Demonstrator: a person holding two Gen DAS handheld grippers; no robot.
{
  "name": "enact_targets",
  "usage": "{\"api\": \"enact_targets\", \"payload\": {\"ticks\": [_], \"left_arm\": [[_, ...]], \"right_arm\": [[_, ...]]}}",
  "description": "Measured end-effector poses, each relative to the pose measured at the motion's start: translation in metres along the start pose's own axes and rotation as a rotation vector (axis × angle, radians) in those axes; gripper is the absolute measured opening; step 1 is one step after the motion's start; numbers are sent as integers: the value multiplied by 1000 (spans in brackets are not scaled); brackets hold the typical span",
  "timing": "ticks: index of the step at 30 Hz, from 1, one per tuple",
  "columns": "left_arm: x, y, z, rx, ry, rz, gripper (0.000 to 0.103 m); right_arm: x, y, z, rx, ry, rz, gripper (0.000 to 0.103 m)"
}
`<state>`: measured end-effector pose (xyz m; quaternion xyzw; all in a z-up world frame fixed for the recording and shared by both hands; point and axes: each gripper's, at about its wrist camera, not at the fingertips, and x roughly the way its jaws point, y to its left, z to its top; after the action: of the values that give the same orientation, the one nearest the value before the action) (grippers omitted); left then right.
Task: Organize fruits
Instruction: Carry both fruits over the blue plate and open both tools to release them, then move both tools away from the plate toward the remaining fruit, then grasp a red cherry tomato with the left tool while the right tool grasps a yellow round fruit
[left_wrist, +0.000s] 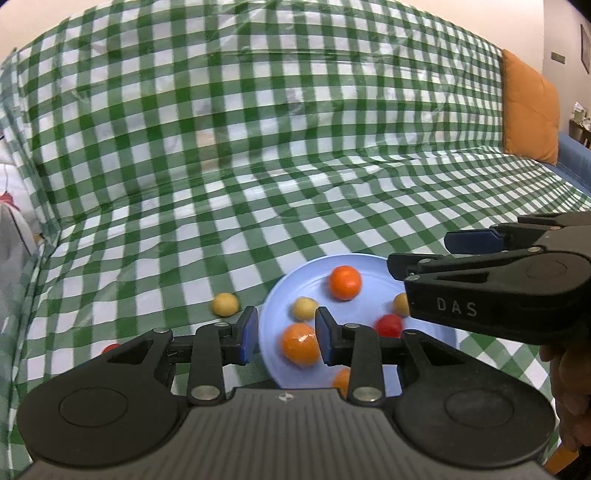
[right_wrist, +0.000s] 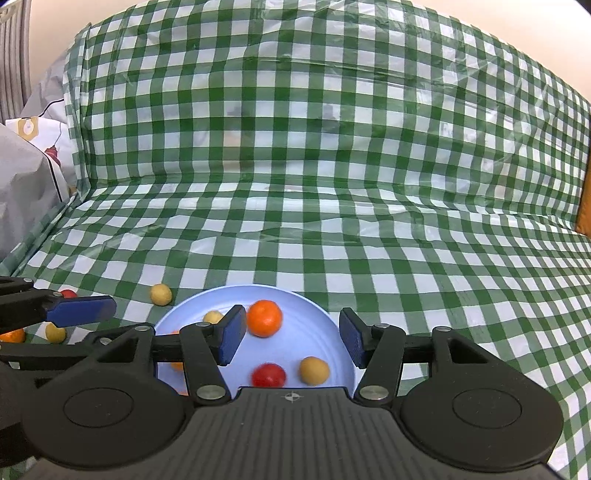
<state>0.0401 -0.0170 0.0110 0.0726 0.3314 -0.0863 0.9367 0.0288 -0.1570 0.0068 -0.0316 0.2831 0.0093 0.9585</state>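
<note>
A light blue plate (left_wrist: 280, 295) (right_wrist: 317, 332) lies on the green-checked cloth and holds several small fruits. Among them are an orange (left_wrist: 345, 282) (right_wrist: 264, 317), a red fruit (left_wrist: 388, 325) (right_wrist: 268, 374) and a yellow one (left_wrist: 304, 308) (right_wrist: 314, 370). My left gripper (left_wrist: 286, 336) hangs open over the plate's left rim. A second orange (left_wrist: 300, 343) lies on the plate below its gap, close to the right pad, with clear space to the left pad. My right gripper (right_wrist: 291, 339) (left_wrist: 432, 254) stands open above the plate with nothing between its pads. Off the plate lie a yellow fruit (left_wrist: 225, 304) (right_wrist: 161, 294) and a red one (left_wrist: 110, 348) (right_wrist: 68, 293).
The checked plastic cloth (right_wrist: 332, 166) covers a sofa seat and backrest. An orange cushion (left_wrist: 528, 107) stands at the right end, a grey bag (right_wrist: 22, 192) at the left. Another yellow fruit (right_wrist: 55, 332) and an orange (right_wrist: 13, 336) lie left of the plate. A hand (left_wrist: 569, 387) holds the right gripper.
</note>
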Motion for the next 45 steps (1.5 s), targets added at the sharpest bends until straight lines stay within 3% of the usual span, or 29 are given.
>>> {"api": "enact_targets", "payload": {"ticks": [10,16,24,28,34,40,44,45], "left_arm": [[-2,47,-1,-69,25,72,36],[3,86,-1,-173,84,125,36],[24,169,-12,-502,285,180,36],[31,197,-17,-609,309,158,36],[52,208,-17,-658,333,135,37],[75,198,-11,-650,355,88,38],[84,189,-10,-627,371,78,38],[86,188,-9,-625,374,77,37]], "right_arm": [[9,47,7,-27,7,55,58],[24,73,15,15,24,94,58],[54,101,23,36,52,133,58],[74,112,27,37,75,137,58],[111,130,28,37,145,127,58],[141,142,25,0,203,57,57],[151,142,20,1,237,35,44],[151,143,19,-5,233,33,36]]}}
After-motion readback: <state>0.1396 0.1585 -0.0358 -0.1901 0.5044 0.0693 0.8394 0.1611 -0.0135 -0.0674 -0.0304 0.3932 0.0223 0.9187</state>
